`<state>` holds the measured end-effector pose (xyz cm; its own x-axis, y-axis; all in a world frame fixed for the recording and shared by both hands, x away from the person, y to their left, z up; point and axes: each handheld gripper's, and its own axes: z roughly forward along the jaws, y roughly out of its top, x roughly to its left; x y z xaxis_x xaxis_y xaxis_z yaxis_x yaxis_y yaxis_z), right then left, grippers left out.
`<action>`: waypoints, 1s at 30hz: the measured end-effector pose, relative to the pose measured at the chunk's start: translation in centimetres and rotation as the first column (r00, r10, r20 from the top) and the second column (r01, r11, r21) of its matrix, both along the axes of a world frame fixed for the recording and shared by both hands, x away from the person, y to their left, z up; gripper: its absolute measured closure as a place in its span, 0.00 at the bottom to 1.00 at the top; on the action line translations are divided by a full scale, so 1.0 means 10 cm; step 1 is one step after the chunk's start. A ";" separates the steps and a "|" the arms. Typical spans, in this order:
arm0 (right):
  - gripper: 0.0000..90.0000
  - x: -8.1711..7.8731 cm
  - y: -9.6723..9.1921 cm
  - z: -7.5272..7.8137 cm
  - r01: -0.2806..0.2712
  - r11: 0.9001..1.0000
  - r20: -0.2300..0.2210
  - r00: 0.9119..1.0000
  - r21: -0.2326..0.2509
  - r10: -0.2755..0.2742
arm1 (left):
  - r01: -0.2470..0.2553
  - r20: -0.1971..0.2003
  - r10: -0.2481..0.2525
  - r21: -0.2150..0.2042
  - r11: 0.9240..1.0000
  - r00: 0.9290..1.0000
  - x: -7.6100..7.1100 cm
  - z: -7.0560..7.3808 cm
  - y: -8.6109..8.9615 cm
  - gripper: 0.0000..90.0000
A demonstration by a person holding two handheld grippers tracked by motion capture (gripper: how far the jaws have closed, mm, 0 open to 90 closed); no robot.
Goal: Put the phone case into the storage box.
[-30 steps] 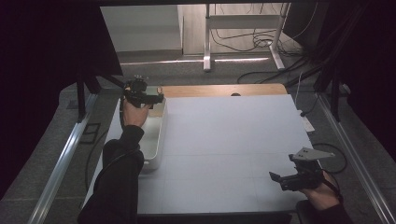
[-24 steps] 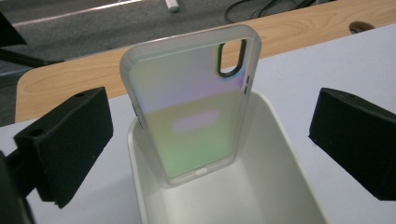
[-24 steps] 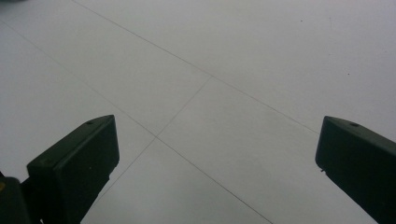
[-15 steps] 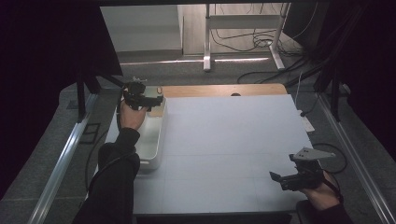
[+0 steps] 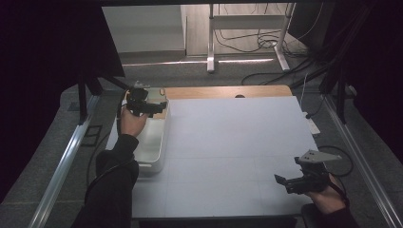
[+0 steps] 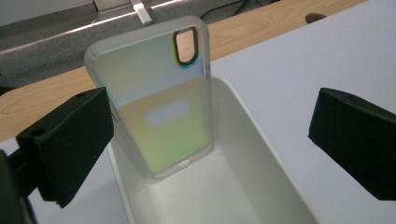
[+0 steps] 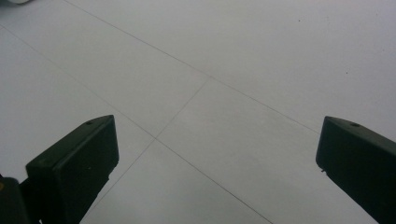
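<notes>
An iridescent phone case [image 6: 159, 102] with a clear rim stands upright in the far end of a white bin [image 6: 261, 158], camera cut-out at the top. My left gripper [image 6: 210, 144] is open around the bin's end; its left jaw is right beside the case, and I cannot tell whether they touch. In the high view the left gripper [image 5: 159, 106] hovers over the far end of the bin [image 5: 154, 142] at the table's left edge. My right gripper [image 5: 281, 183] is open and empty, low over the white tabletop [image 7: 224, 70] at the near right.
The white board [image 5: 237, 137] covers most of the table, with a strip of bare wood [image 5: 223, 91] along its far edge. Cables [image 5: 266, 40] and a stand's legs lie on the floor beyond. Metal rails run along both sides.
My left gripper has sunk a little toward the bin. The right gripper has stayed where it was.
</notes>
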<state>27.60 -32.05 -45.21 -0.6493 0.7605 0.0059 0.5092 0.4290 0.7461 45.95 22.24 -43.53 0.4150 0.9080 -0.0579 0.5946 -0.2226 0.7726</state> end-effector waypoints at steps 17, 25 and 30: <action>0.00 0.00 0.00 0.00 0.013 1.000 0.003 1.000 0.003 -0.013 | 0.068 0.035 -0.065 -0.100 0.993 0.997 -0.14 0.01 0.05 0.00; 0.00 0.01 -0.01 0.00 0.016 1.000 -0.006 1.000 0.008 -0.016 | 0.098 0.060 -0.093 -0.089 0.991 0.994 -0.23 0.06 -0.04 0.00; 0.00 0.00 0.00 0.00 0.014 1.000 0.001 1.000 0.004 -0.014 | 0.125 0.072 -0.120 -0.067 0.990 0.990 -0.29 0.08 -0.09 0.00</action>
